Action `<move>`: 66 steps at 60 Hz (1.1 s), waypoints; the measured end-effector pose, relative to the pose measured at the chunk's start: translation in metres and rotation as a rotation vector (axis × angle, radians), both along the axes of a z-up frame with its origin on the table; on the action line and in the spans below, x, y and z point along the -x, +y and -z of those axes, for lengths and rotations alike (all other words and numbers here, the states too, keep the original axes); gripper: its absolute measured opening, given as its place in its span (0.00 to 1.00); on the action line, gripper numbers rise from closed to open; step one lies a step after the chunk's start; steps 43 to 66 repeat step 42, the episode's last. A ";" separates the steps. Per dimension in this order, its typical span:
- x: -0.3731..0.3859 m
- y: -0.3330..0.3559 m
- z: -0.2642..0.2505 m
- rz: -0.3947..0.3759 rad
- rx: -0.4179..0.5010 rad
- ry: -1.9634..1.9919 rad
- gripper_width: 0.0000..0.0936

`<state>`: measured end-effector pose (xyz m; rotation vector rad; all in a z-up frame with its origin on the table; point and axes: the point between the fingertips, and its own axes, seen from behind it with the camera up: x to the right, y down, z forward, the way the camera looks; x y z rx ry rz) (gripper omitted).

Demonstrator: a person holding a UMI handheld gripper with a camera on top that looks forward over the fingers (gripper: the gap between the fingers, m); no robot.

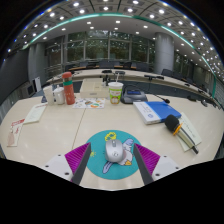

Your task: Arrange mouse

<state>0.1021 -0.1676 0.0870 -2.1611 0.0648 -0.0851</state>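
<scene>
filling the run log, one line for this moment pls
gripper: open | mouse: between fingers, on round teal mat | grasp: not yet

Grey-white mouse [116,150]; teal round mat [98,160]; magenta tongs pads [76,155].

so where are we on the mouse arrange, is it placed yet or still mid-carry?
Done, by the look of it: the mouse lies on the round teal mat on the table. In hand: the gripper is open, with the mouse between its fingers and gaps at both sides, so nothing is clamped. Left: whether it needs gripping or only backing away, I cannot tell.
</scene>
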 end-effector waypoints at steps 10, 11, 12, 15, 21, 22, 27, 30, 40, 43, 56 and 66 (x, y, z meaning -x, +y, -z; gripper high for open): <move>0.023 -0.074 -0.072 0.032 -0.050 -0.036 0.92; 0.026 -0.082 -0.078 0.034 -0.054 -0.040 0.92; 0.029 -0.090 -0.084 0.035 -0.059 -0.044 0.92; 0.037 -0.113 -0.103 0.036 -0.080 -0.061 0.92; 0.052 -0.153 -0.130 0.045 -0.113 -0.089 0.92; 0.054 -0.160 -0.135 0.047 -0.114 -0.090 0.92; 0.064 -0.186 -0.144 0.061 -0.114 -0.063 0.91; 0.069 -0.199 -0.148 0.072 -0.121 -0.061 0.91; 0.082 -0.225 -0.158 0.066 -0.118 -0.074 0.91; 0.084 -0.227 -0.159 0.062 -0.121 -0.072 0.92; 0.084 -0.227 -0.159 0.062 -0.121 -0.072 0.92; 0.084 -0.227 -0.159 0.062 -0.121 -0.072 0.92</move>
